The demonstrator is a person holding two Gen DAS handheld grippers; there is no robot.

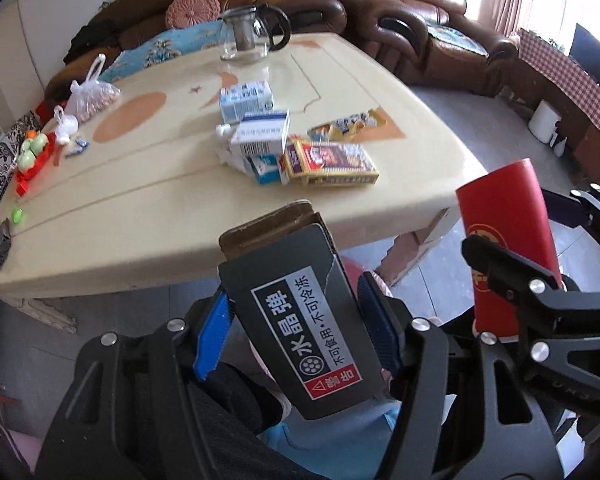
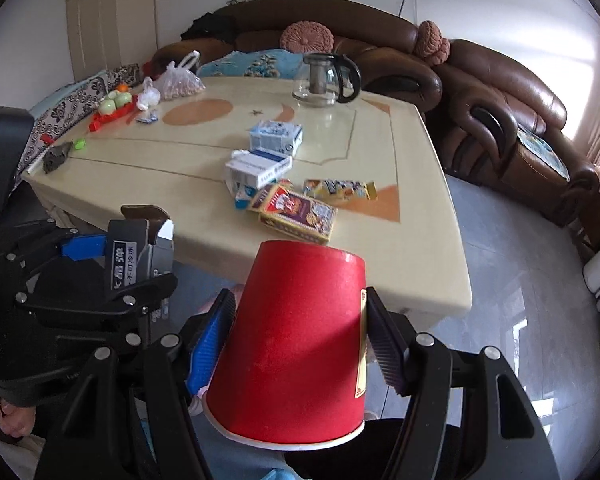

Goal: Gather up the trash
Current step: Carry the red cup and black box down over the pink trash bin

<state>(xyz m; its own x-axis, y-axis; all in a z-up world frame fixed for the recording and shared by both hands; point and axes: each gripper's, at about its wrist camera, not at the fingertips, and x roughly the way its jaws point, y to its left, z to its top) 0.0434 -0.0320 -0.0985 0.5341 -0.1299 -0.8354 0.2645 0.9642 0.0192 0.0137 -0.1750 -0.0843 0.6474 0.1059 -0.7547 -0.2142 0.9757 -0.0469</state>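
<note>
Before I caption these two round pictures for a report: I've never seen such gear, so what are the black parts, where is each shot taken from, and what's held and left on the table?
No robot here: a person holds a set of hand tongs in each hand, each carrying a wide-angle camera that looks along its two fingers.

In the left camera's picture, the left tongs are shut on a dark grey carton with a warning label. In the right camera's picture, the right tongs are shut on an upside-down red paper cup. Each picture also shows the other tongs at its edge.

On the cream table lie several small white-and-blue boxes, a yellow snack box, a yellow wrapper, a glass teapot and tied plastic bags. A brown sofa stands behind.
</note>
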